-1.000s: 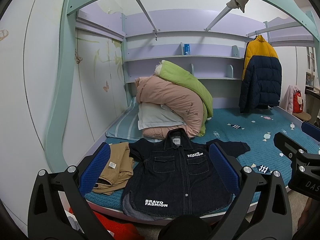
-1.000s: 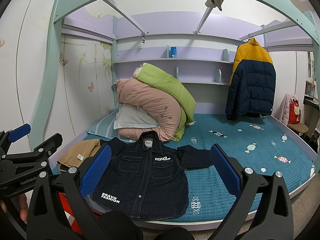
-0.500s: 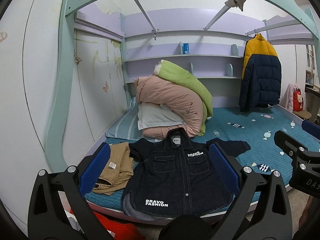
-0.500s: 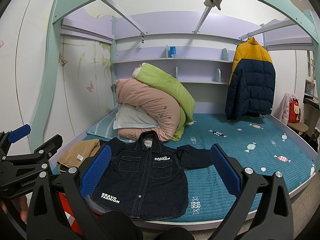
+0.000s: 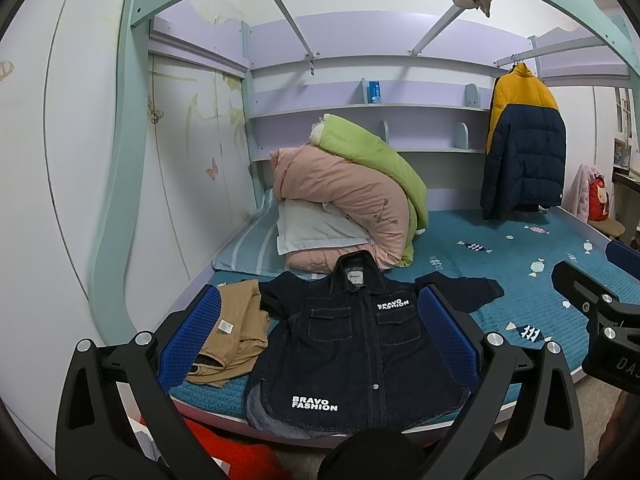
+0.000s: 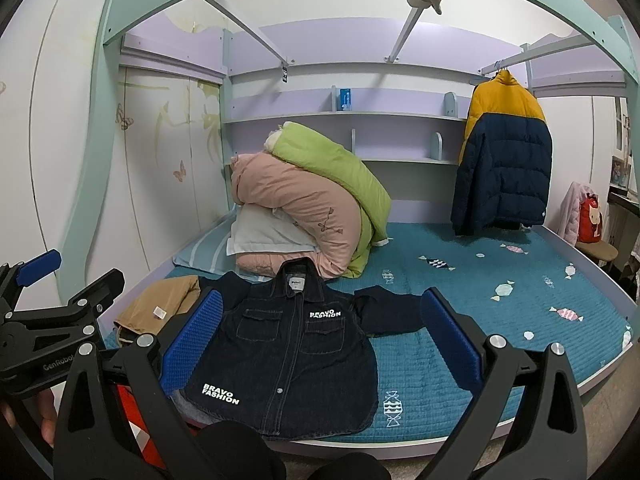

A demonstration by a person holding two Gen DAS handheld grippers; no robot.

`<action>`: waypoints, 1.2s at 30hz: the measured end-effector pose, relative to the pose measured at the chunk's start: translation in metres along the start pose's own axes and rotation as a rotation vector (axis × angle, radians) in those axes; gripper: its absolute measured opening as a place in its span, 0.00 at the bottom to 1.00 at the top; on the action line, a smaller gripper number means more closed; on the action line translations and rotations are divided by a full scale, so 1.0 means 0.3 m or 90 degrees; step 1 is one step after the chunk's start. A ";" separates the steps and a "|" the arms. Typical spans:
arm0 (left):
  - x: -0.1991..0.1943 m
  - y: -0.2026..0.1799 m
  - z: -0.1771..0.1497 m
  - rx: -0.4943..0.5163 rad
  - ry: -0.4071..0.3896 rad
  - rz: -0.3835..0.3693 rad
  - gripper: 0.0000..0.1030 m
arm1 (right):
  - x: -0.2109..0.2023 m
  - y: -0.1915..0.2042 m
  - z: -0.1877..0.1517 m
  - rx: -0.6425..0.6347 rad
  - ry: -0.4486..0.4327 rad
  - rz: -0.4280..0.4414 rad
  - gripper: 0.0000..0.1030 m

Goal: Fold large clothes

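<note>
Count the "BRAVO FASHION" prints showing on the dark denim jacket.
2. One print sits above a chest pocket of the dark denim jacket; the other print is near the hem. The back is hidden, so more may exist.

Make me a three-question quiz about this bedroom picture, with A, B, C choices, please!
1. Where is the tan garment?
A. beside the dark denim jacket, on the bed
B. on the shelf
C. hanging from the rail

2. What colour is the top of the hanging puffer coat?
A. red
B. yellow
C. white

3. How is the left gripper?
A. open, holding nothing
B. shut on the jacket
C. shut on the bedding

Answers: 1 A, it touches the jacket's sleeve side on the bed. 2 B, yellow over navy. 3 A, its blue pads stand wide apart.
</note>
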State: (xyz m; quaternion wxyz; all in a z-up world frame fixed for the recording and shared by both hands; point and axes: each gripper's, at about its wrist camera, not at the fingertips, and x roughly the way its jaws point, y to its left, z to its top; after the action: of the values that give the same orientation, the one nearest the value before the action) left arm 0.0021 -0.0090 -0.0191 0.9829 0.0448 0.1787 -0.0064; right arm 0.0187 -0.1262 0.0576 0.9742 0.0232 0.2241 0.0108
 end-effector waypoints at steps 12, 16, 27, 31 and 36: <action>0.147 0.008 -0.020 0.007 0.055 0.011 0.95 | 0.163 -0.016 -0.028 0.021 0.041 0.009 0.93; 0.233 0.006 -0.041 0.009 0.084 0.019 0.95 | 0.270 -0.010 -0.055 0.033 0.067 0.020 0.93; 0.580 0.056 -0.137 -0.010 0.208 0.029 0.95 | 0.606 -0.007 -0.112 0.087 0.129 0.065 0.93; 0.751 0.141 -0.203 -0.039 0.273 0.049 0.95 | 0.753 0.004 -0.157 0.089 0.162 0.067 0.93; 0.959 0.294 -0.280 -0.103 0.342 0.057 0.95 | 0.942 0.002 -0.224 0.098 0.213 0.068 0.93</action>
State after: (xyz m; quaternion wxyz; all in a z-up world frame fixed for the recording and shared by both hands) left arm 0.2445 0.0876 -0.1912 0.8999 -0.0259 0.4307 0.0634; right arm 0.2437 -0.1139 -0.1260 0.9167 0.1074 0.3818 0.0491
